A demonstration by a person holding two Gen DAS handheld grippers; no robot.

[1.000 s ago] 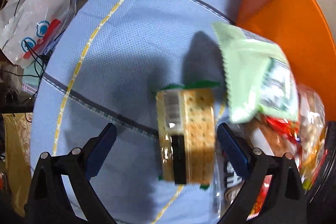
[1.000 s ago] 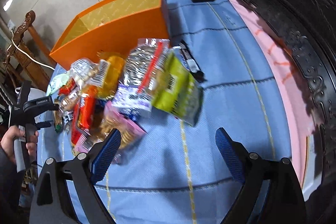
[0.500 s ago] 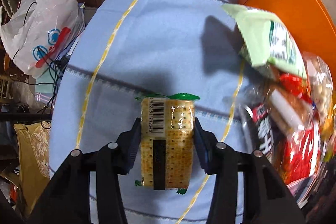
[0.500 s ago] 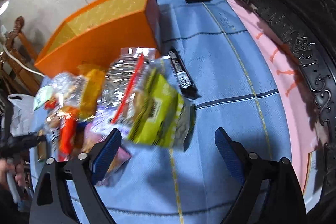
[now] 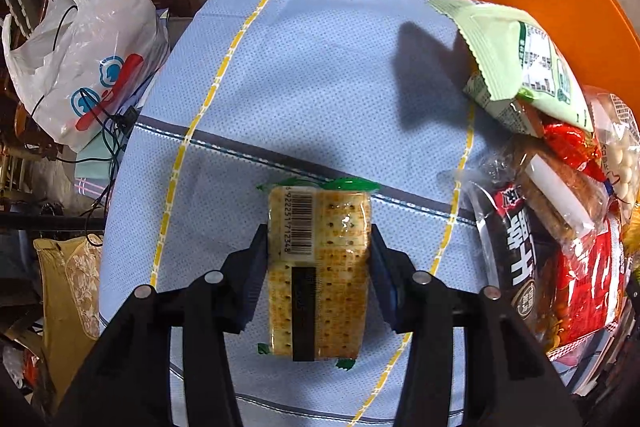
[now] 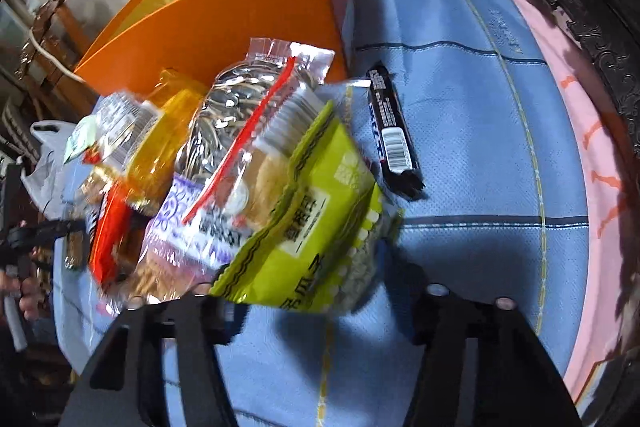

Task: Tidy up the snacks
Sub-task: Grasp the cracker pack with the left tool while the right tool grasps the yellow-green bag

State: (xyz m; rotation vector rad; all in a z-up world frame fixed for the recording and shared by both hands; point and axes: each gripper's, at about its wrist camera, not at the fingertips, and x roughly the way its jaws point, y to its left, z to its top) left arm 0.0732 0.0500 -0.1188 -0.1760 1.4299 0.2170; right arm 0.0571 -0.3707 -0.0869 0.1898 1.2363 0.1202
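The left tool points down at a table covered by a light blue cloth with yellow and dark stripes, and its two blue-padded fingers press against the long sides of a clear-wrapped pack of square tan crackers with green end seals. The cracker pack lies flat on the cloth, apart from the heap of other snacks to its right, where a pale green foil pouch leans on red and dark wrappers.

The right tool has just been closing. A lime-green snack bag with a zigzag black edge sits between its fingers, but the bag hides the pads, so I cannot tell whether they press on it. The bag rests at the near edge of the heap, against a clear bag of sunflower seeds with a red strip. A slim black bar wrapper with a barcode lies alone on the cloth just to the right. Behind the heap stands an open orange cardboard box with a yellow lining. A white plastic carrier bag sits off the table's edge.
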